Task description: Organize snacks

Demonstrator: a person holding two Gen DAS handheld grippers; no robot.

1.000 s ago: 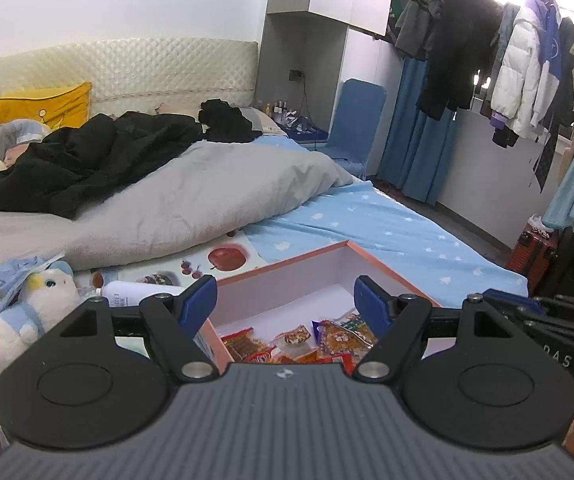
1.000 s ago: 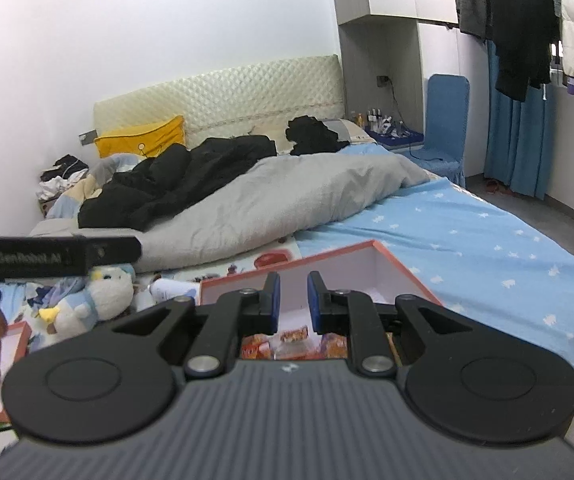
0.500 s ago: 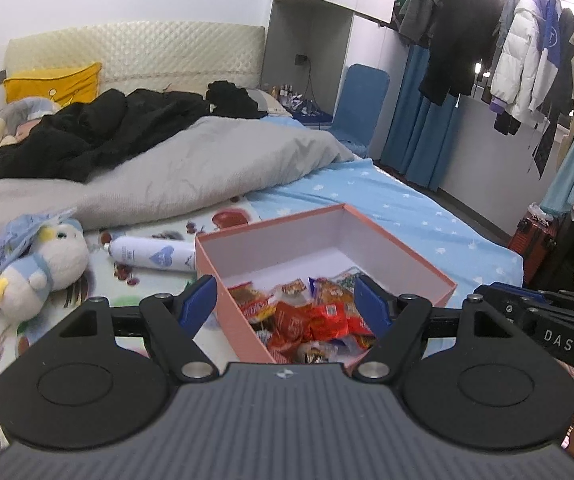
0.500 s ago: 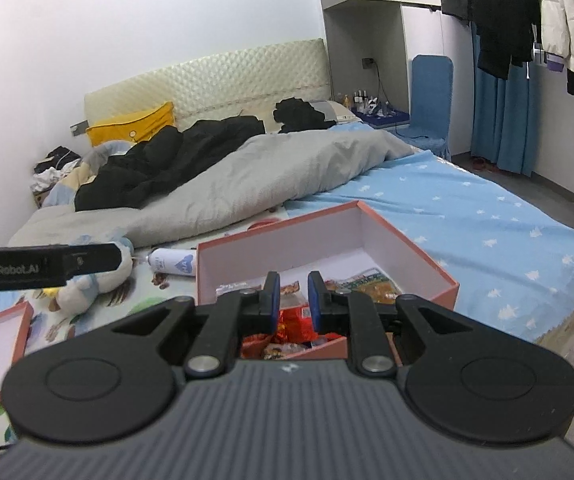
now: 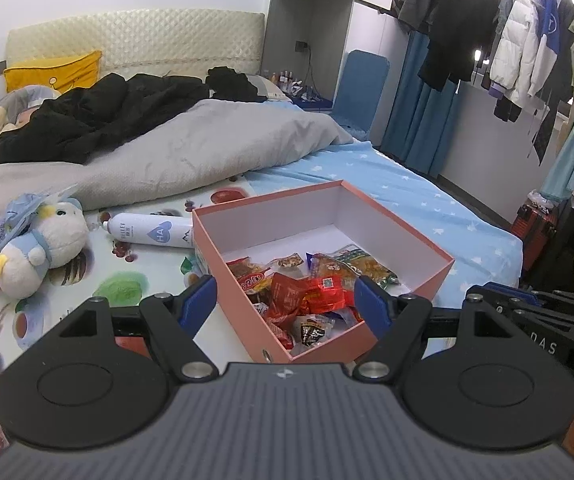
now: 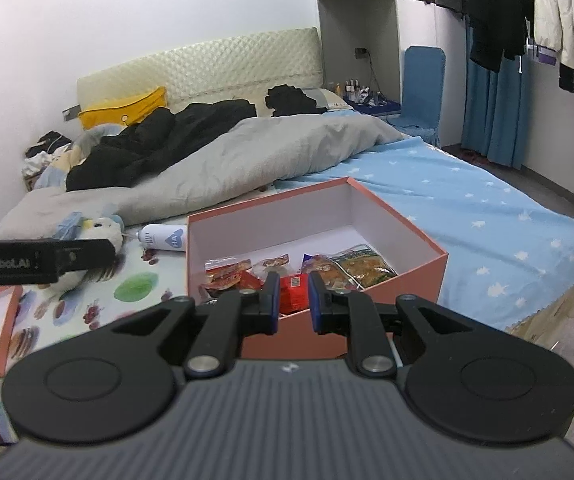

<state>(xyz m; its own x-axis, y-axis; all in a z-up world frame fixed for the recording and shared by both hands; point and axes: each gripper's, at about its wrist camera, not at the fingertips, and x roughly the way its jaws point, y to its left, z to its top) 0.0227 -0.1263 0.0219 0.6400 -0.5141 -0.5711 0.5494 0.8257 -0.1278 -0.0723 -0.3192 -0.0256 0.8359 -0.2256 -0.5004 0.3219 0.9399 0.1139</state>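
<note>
Left claw (image 5: 285, 300) spread wide, empty; right claw (image 6: 291, 300) nearly pressed together, nothing pinched. Snacks (image 5: 307, 292) piled in near end of box (image 5: 407, 236) on bed (image 5: 427, 192); nearest packets partly hidden by fingers. Left: bottle (image 5: 149, 231), plush (image 5: 43, 246). Far: duvet (image 5: 191, 152).

left gripper (image 5: 285, 300): black arms, blue finger pads, silver pivot screws, round black discs, ribbed grey body
right gripper (image 6: 291, 300): same build, blue-edged black fingers
markings: white "DAS" on the right gripper's side, "GenRobot.AI" on the left's

Bed (image 5: 427, 196) with pink box (image 5: 399, 236), bottle (image 5: 149, 232), plush toy (image 5: 43, 244).
</note>
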